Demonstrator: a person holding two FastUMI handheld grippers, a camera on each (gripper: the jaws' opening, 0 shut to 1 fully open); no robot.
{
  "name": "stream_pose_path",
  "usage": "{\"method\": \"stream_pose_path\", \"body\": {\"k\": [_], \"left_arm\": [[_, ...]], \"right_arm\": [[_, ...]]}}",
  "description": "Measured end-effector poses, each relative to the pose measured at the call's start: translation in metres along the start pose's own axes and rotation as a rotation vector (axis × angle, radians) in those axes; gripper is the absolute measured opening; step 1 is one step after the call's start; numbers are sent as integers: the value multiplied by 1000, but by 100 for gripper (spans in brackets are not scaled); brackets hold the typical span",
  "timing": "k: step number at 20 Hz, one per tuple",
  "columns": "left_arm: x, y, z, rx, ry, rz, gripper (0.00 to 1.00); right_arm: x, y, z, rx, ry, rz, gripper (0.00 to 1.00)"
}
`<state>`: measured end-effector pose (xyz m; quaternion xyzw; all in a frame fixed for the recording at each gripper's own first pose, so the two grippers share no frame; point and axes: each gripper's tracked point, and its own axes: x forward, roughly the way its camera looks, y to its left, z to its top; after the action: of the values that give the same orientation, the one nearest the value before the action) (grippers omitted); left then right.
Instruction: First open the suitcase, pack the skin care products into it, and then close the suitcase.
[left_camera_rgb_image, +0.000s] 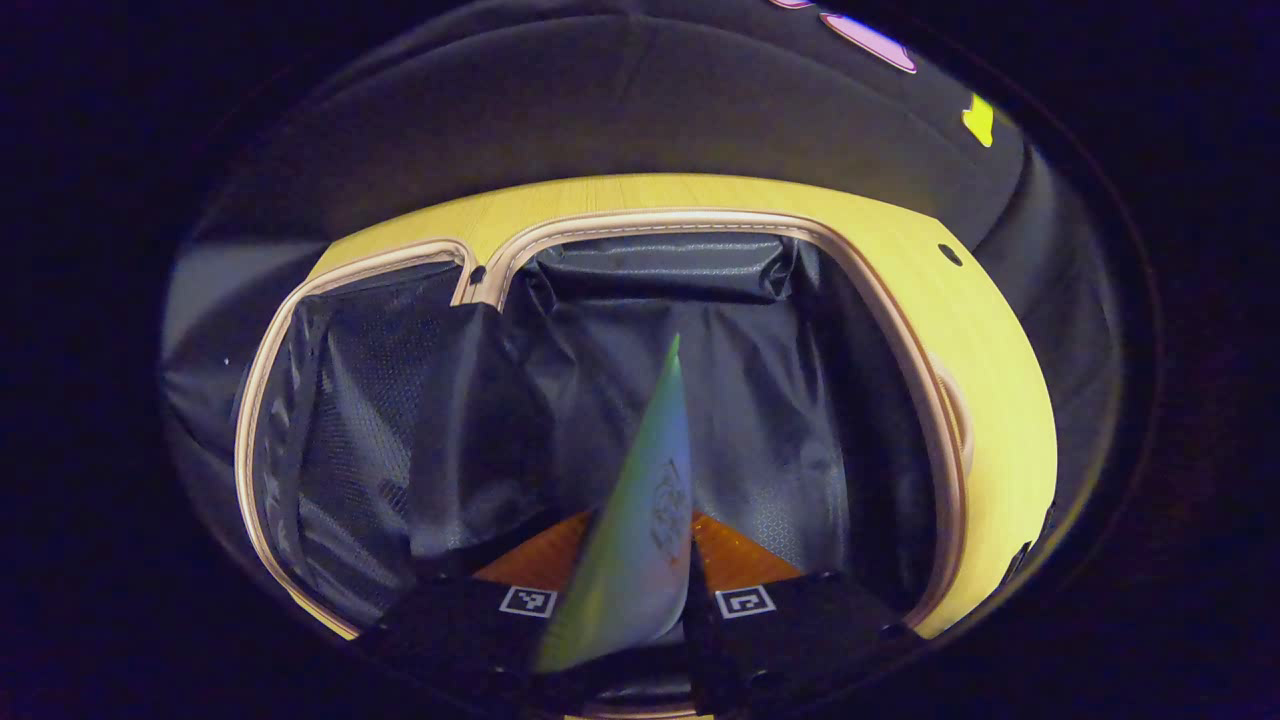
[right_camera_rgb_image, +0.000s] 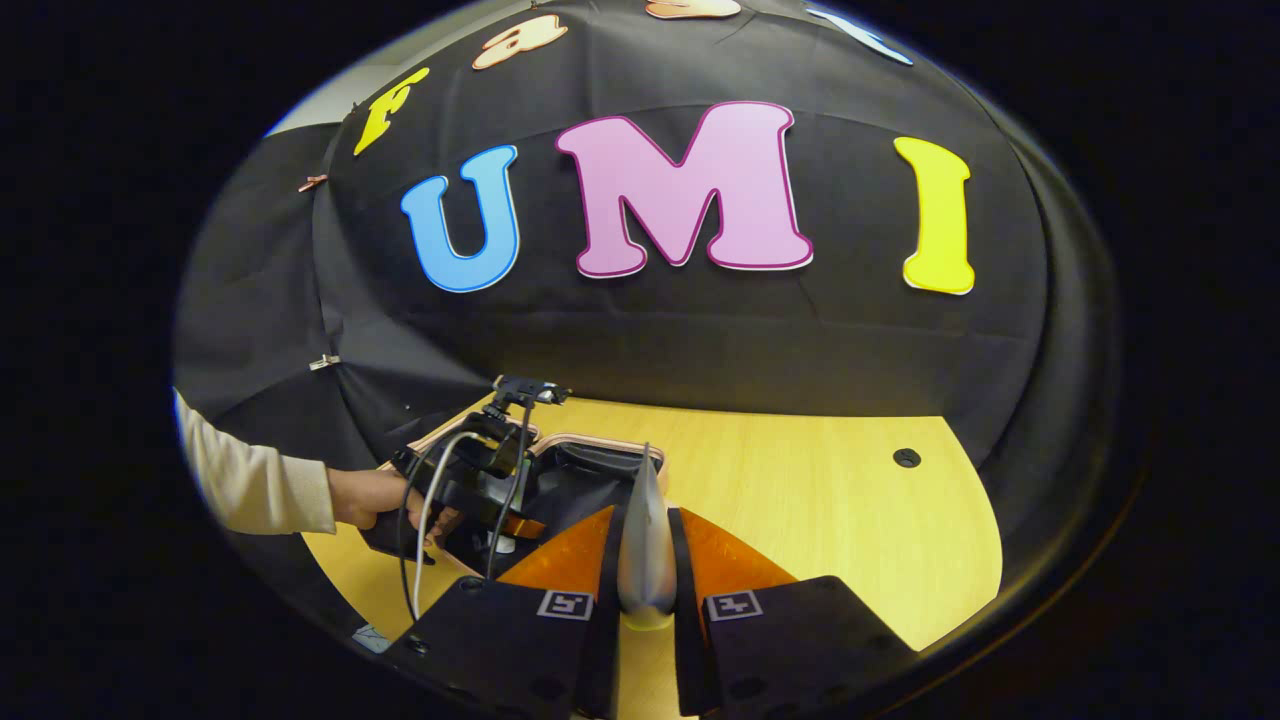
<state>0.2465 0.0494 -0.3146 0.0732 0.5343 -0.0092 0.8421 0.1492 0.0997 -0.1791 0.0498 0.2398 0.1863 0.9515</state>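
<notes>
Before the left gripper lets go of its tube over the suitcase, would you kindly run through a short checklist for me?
1. Suitcase open, lining exposed: ok.
2. Left gripper shut on the green tube: ok.
3. Green tube over the open compartment, inside the zip rim: ok.
4. Compartment lining below the tube bare of other products: ok as far as visible; the part behind the fingers cannot tell.
5. Right gripper shut on the silver tube, held over the table beside the case: ok.
6. Height of the green tube above the lining: cannot tell.
</notes>
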Motion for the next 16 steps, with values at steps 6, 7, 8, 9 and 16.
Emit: {"method": "stream_pose_path", "body": {"k": [6, 7, 8, 9, 16], "left_arm": [[-26, 2, 32, -36, -167, 19, 70], [-46, 2, 42, -45, -235, 19, 85], [-67, 5, 50, -56, -309, 23, 90], [-91, 14, 57, -68, -382, 39, 96], [-227, 101, 5, -131, -604, 213, 95]], "right_arm": [[23, 5, 2, 44, 6, 24, 26], [30, 7, 0, 61, 18, 28, 26], [38, 9, -2, 70, 30, 28, 25], [46, 12, -4, 74, 47, 30, 25], [110, 47, -43, 78, 188, 51, 26]]}}
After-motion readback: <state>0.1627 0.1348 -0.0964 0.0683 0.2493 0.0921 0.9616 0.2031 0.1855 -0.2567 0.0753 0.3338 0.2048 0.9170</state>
